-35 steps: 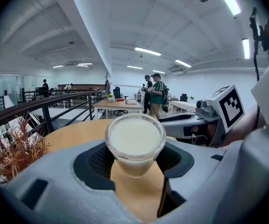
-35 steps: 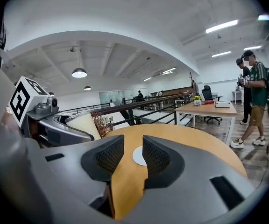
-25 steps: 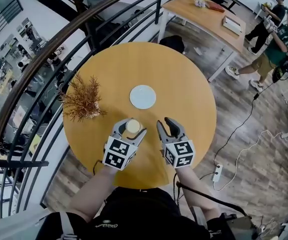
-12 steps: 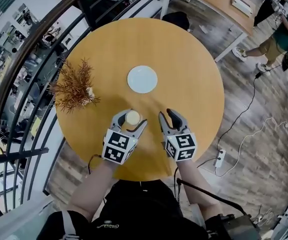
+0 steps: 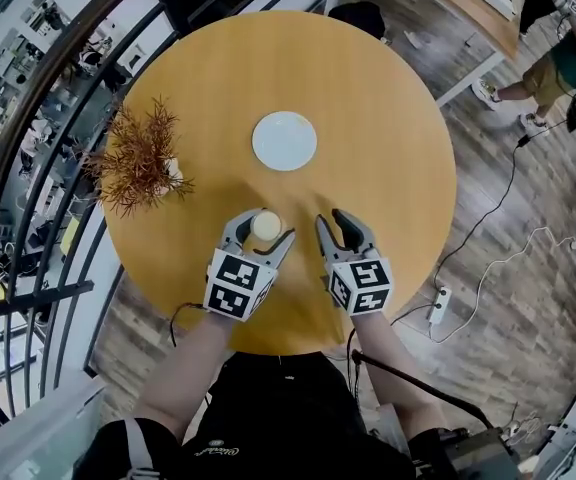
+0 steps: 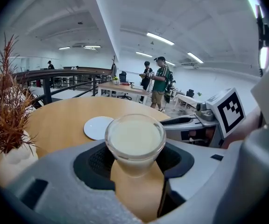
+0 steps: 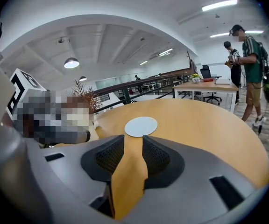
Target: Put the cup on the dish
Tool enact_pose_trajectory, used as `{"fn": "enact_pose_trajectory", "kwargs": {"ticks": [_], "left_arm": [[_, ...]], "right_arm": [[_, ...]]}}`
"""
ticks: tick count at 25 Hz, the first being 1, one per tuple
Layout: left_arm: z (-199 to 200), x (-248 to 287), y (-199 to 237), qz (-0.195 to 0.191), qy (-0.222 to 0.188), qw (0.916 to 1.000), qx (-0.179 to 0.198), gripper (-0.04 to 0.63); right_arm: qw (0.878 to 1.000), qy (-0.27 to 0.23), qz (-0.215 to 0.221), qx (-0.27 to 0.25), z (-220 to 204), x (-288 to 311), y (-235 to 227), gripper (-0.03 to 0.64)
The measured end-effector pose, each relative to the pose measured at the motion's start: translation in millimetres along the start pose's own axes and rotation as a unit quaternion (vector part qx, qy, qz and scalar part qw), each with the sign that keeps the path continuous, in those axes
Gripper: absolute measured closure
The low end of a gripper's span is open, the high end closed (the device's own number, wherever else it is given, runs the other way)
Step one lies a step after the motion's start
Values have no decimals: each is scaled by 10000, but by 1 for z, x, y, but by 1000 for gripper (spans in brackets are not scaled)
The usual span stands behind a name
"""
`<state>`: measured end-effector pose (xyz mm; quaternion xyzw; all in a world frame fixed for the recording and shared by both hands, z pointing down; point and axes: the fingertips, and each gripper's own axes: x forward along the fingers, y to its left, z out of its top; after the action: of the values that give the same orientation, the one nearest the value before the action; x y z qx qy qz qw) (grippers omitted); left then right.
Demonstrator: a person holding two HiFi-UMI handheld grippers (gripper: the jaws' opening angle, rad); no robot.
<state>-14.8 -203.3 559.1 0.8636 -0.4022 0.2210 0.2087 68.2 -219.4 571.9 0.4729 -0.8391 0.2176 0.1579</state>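
A small glass cup of cream-coloured liquid sits between the jaws of my left gripper, which is shut on it. In the left gripper view the cup stands upright between the dark pads, just over the round wooden table. The white dish lies flat and bare near the table's middle, beyond the cup; it also shows as the dish and the dish. My right gripper hangs open beside the left with nothing between its fingers.
A dried reddish plant in a pale vase stands at the table's left, close to the left gripper. A dark metal railing curves round the table's left side. People stand by a long desk at the far right. A power strip lies on the floor.
Both grippers have sunk toward the table and drawn a little away from the dish, and the cup has gone with the left one. The jaws' gaps look unchanged.
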Motion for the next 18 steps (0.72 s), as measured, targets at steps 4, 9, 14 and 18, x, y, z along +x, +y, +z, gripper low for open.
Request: {"fn": "enact_pose_trajectory", "kwargs": {"ticks": [4,9,14,18], "left_arm": [[1,5,4,13,8,10000,1,339],[0,13,10,19,55,10000,-50,339],[0,24,20,39,99,9999,-55,339],[2,39,35,91,127,9999,-59,339]], "right_arm": [[10000,4,20,19,2,6,-1,508],[10000,62,40,19,0,15,-5,509],[9999,107,39,40,0,24,-8,509],[9999,128,26,75,-1,32,-13,509]]}}
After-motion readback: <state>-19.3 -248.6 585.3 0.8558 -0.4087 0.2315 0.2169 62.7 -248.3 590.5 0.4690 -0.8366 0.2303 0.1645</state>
